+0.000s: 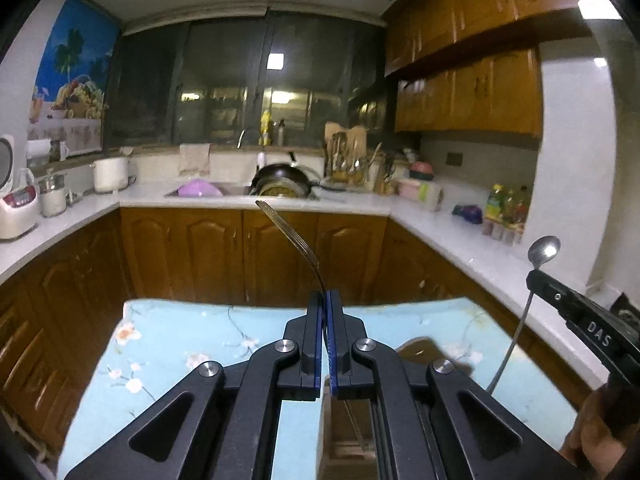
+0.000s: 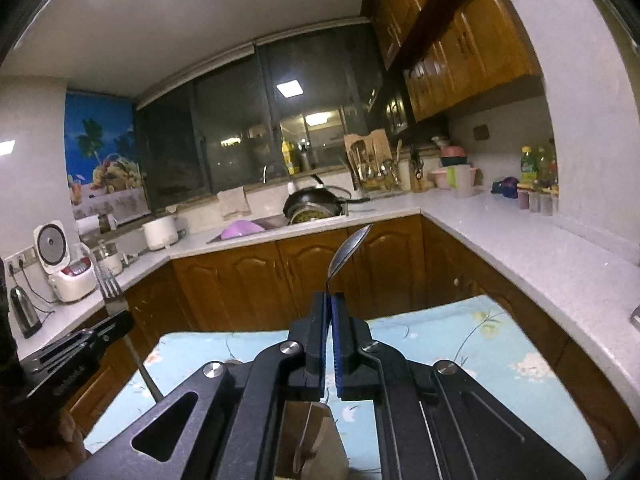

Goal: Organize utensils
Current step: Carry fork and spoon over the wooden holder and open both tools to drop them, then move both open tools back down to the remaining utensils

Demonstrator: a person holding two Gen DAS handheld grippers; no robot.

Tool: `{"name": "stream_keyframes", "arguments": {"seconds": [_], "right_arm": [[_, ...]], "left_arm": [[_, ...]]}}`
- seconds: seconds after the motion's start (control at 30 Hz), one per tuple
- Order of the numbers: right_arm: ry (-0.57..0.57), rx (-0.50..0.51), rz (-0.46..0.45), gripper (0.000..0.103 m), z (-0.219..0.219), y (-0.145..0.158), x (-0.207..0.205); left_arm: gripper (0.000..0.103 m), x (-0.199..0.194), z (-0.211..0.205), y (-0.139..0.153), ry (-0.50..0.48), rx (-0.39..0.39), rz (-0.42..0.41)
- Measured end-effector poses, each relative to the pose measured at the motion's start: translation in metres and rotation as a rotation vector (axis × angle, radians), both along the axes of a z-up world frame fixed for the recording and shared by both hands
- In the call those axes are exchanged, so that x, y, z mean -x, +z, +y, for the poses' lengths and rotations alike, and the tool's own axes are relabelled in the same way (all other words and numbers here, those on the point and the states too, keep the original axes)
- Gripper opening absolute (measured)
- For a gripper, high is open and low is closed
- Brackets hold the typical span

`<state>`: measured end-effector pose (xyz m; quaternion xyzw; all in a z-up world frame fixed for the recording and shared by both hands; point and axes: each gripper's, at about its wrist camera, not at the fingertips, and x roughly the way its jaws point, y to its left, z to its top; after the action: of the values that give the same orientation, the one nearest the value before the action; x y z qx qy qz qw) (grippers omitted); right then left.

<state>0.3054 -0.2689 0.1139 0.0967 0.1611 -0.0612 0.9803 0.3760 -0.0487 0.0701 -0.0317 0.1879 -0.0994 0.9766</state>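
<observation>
Your left hand-held gripper [image 1: 325,300] is clamped on a fork [image 1: 294,240], tines rising ahead of it. Your right hand-held gripper [image 2: 329,300] pinches a spoon [image 2: 346,252], bowl up. Both hover above the blue floral desk [image 1: 180,344]; kitchen cabinets [image 1: 240,252] stand beyond.

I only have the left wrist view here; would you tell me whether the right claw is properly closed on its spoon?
Observer: Yes. The right claw is shut on the spoon at its neck, just below the bowl.
Operator: Thank you. My fork is edge-on to me; how does it sit from your side?
Observer: The fork stands upright in the left claw, with its tines up and facing the right camera.
Operator: Is there anything on the left counter outside my frame?
Observer: A dark kettle stands at the near end, beside the rice cooker.
</observation>
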Motion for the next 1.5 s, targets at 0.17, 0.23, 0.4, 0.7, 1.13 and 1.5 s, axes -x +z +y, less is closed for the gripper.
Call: {"name": "stream_keyframes", "arguments": {"seconds": [0.17, 0.23, 0.4, 0.7, 1.13, 1.5], "right_arm": [[0.037, 0.043, 0.009, 0.002, 0.009, -0.029, -0.005], [0.062, 0.054, 0.035, 0.002, 0.014, -0.039, -0.004], [0.097, 0.041, 0.089, 0.002, 0.016, -0.058, 0.002], [0.126, 0.000, 0.152, 0.002, 0.007, -0.066, 0.002], [0.109, -0.079, 0.169, 0.044, -0.003, -0.054, 0.013], [0.058, -0.233, 0.121, 0.101, -0.024, -0.047, 0.094]], "left_arm": [[0.001, -0.012, -0.018, -0.025, 0.007, -0.013, 0.038], [0.002, -0.011, -0.021, -0.027, -0.003, -0.020, 0.049], [0.005, -0.011, -0.027, -0.036, -0.048, -0.038, 0.075], [0.007, -0.014, 0.001, -0.012, -0.065, -0.027, 0.089], [0.041, 0.001, 0.009, -0.004, -0.046, -0.010, 0.094], [0.090, 0.083, 0.045, -0.012, 0.011, 0.086, 0.146]]}}
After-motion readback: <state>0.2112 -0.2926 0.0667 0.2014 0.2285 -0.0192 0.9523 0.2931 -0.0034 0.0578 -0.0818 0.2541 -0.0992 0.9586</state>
